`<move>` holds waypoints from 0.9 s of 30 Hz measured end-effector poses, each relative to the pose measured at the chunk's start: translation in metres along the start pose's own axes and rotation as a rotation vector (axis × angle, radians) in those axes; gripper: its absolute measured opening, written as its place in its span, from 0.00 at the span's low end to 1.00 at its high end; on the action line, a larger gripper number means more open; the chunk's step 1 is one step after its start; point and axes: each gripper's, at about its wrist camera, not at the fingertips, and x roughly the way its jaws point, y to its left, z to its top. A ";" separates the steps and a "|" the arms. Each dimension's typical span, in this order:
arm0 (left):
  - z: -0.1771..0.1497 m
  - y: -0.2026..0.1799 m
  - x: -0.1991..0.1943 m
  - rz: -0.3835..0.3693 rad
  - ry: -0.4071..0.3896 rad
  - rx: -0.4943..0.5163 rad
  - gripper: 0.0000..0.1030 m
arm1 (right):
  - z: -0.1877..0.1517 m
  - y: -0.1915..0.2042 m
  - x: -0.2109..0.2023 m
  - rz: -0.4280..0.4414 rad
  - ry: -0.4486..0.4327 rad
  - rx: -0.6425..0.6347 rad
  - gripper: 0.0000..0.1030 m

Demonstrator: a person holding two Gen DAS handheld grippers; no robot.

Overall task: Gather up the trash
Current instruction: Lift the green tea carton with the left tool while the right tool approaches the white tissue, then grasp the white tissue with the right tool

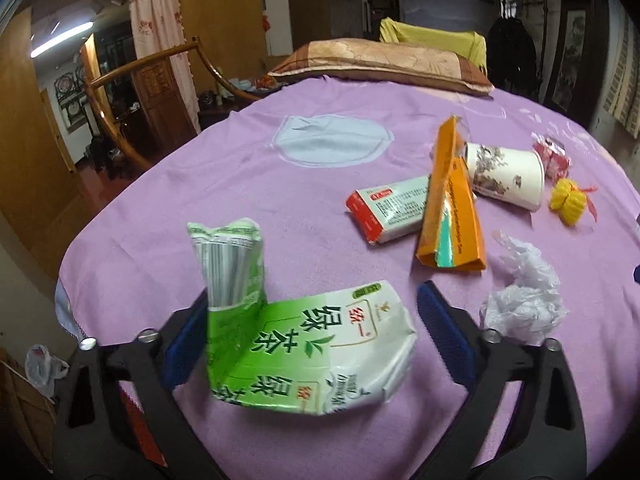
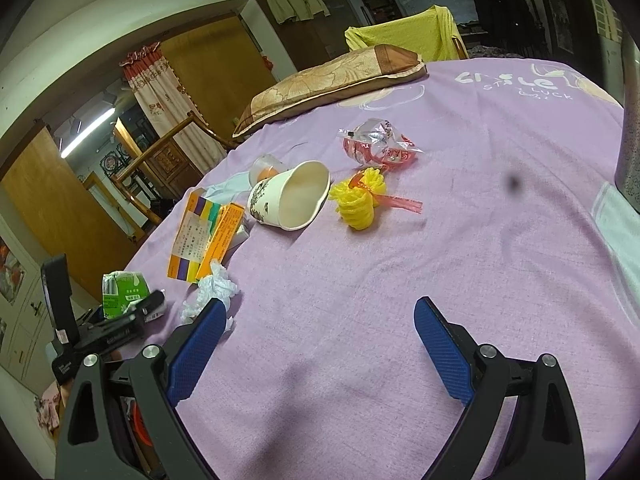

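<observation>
A crushed green and white tea carton lies on the purple cloth between the fingers of my left gripper, which is open around it; its bent end stands against the left pad. The carton also shows in the right wrist view. My right gripper is open and empty above bare cloth. Other trash lies beyond: crumpled white tissue, an orange box, a red and white box, a tipped paper cup, a yellow foam net and a red wrapper.
The purple cloth covers a round table. A patterned pillow lies at the far edge, with a yellow-draped chair behind it. A wooden chair stands at the left. A dark object stands at the right edge.
</observation>
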 end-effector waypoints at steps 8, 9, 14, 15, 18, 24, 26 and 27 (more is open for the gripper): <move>-0.008 0.023 -0.025 -0.077 -0.069 -0.077 0.72 | 0.000 0.013 0.000 -0.004 -0.006 -0.060 0.91; -0.008 0.026 -0.029 -0.082 -0.075 -0.083 0.72 | -0.001 0.016 0.001 -0.005 -0.011 -0.069 0.91; -0.008 0.046 -0.047 -0.108 -0.100 -0.132 0.72 | 0.000 0.050 0.019 0.019 0.028 -0.132 0.91; -0.008 0.049 -0.051 -0.110 -0.106 -0.139 0.73 | 0.000 0.060 0.023 0.027 0.038 -0.151 0.91; -0.011 0.060 -0.057 -0.112 -0.122 -0.153 0.73 | 0.001 0.088 0.039 0.020 0.064 -0.220 0.89; -0.019 0.087 -0.063 -0.117 -0.130 -0.203 0.73 | 0.000 0.119 0.077 -0.026 0.158 -0.281 0.78; -0.023 0.098 -0.064 -0.113 -0.128 -0.224 0.73 | -0.003 0.123 0.087 -0.032 0.188 -0.282 0.72; -0.024 0.103 -0.065 -0.111 -0.128 -0.232 0.73 | -0.004 0.125 0.092 -0.031 0.210 -0.281 0.65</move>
